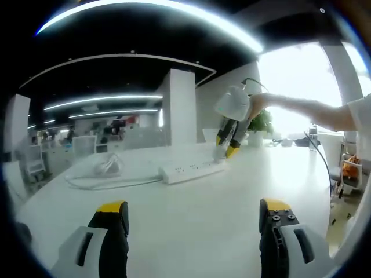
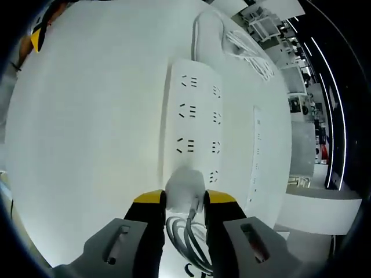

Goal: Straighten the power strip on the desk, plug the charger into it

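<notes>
A white power strip [image 1: 191, 171] lies on the white desk [image 1: 191, 231], its cord [image 1: 110, 184] trailing left to a loose bundle [image 1: 110, 165]. My left gripper [image 1: 192, 208] hangs open above the desk, short of the strip, with nothing between its jaws. My right gripper [image 1: 228, 142] stands over the strip's right end. In the right gripper view, the right gripper [image 2: 185, 200] is shut on a white charger [image 2: 185, 186], which sits against the near end of the power strip [image 2: 197, 110]. Its prongs are hidden. The charger's cable [image 2: 186, 237] coils between the jaws.
A person's arm [image 1: 301, 107] reaches in from the right, holding the right gripper. A potted plant [image 1: 261, 124] and small items stand at the desk's far right by the window. The strip's cord bundle [image 2: 246, 49] lies beyond its far end. Office desks and chairs fill the background.
</notes>
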Demonstrator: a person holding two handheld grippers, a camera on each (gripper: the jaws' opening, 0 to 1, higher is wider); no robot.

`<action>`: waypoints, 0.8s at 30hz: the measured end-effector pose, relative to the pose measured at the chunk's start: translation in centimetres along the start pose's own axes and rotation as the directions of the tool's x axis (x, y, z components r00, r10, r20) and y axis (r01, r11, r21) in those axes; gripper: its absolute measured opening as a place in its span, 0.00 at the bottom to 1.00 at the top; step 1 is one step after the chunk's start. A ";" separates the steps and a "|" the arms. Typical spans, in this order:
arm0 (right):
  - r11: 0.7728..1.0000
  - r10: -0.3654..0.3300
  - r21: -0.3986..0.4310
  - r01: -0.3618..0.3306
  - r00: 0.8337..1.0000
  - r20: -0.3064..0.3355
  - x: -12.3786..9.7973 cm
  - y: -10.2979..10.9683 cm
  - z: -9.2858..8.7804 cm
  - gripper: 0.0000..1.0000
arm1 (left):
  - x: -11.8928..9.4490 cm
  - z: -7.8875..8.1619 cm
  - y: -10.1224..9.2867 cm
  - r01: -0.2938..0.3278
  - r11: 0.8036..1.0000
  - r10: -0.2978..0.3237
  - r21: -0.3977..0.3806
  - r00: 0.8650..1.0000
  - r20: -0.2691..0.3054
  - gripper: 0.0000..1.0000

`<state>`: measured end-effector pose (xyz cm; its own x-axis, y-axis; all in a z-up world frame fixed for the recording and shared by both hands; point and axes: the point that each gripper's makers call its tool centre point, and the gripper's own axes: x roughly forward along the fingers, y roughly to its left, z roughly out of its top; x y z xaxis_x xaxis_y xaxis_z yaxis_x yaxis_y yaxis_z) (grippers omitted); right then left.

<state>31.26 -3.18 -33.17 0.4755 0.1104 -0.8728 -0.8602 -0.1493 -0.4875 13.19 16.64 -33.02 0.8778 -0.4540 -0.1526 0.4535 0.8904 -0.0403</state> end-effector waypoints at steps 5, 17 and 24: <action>1.000 0.004 0.004 -0.004 1.000 0.006 0.1 -0.3 0.0 0.25 | 0.3 0.0 -0.1 0.004 1.000 -0.004 0.001 1.000 -0.002 0.97; 1.000 0.016 0.016 -0.017 0.999 0.045 0.2 -0.9 0.5 0.24 | 0.9 0.0 -0.6 0.024 1.000 -0.024 0.002 1.000 -0.006 0.97; 0.999 0.043 0.029 -0.044 0.998 0.039 0.3 -1.1 0.5 0.23 | 1.0 0.0 -0.7 0.027 1.000 -0.027 0.002 1.000 -0.007 0.97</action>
<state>32.20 -2.49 -32.89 0.4304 0.1421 -0.8914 -0.8855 -0.1252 -0.4475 13.70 15.54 -33.14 0.8642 -0.4776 -0.1583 0.4774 0.8777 -0.0420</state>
